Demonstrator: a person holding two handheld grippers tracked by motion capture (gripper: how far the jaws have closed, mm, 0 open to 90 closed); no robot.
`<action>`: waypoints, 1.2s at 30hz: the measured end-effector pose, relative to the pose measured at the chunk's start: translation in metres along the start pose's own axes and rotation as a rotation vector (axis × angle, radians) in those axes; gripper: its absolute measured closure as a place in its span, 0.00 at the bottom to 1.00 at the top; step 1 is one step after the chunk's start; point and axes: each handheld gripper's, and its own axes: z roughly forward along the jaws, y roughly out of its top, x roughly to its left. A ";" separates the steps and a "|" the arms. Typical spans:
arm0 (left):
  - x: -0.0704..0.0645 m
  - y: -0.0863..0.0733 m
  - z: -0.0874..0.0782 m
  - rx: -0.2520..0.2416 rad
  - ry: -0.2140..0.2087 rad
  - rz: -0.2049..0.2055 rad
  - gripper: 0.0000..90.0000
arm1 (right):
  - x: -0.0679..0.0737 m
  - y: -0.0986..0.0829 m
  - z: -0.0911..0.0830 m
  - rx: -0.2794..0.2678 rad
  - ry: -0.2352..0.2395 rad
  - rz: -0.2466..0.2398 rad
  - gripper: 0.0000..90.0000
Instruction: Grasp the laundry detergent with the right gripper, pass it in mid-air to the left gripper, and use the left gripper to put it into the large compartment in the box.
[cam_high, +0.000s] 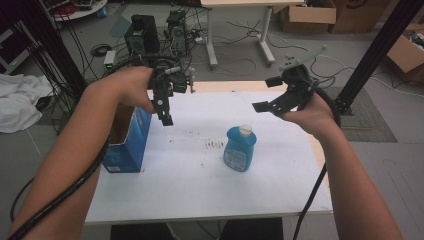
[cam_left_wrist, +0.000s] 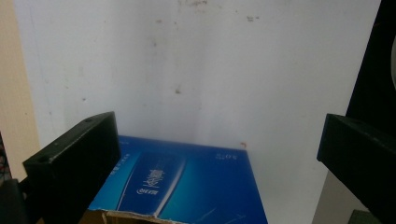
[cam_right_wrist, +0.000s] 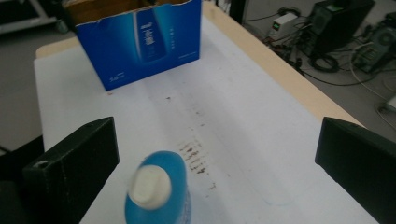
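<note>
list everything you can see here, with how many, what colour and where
Bottle: one, blue with a white cap, upright on the table, right of centre.
Box: one, blue, open top, standing at the table's left edge.
Table: one, white sheet over a light wood top, with brown smudges near the bottle.
Cardboard boxes: several, brown, on the floor behind.
Computer towers: two, black, on the floor beyond the table.
Cloth: one, white, far left.
Left gripper: one, black, open, above the box.
Right gripper: one, black, open, above the bottle.

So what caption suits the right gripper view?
Open right gripper poised above a white-capped blue bottle, blue carton beyond.
</note>
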 end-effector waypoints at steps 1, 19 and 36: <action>0.000 0.001 0.000 -0.001 0.001 0.000 0.00 | -0.003 -0.005 -0.004 -0.022 -0.001 0.015 0.00; -0.002 0.004 0.000 -0.018 0.006 0.013 0.00 | 0.023 -0.116 -0.019 -0.185 -0.020 0.083 0.00; -0.009 -0.001 -0.007 -0.019 0.019 0.015 0.00 | 0.053 -0.168 0.055 -0.148 0.039 0.100 0.00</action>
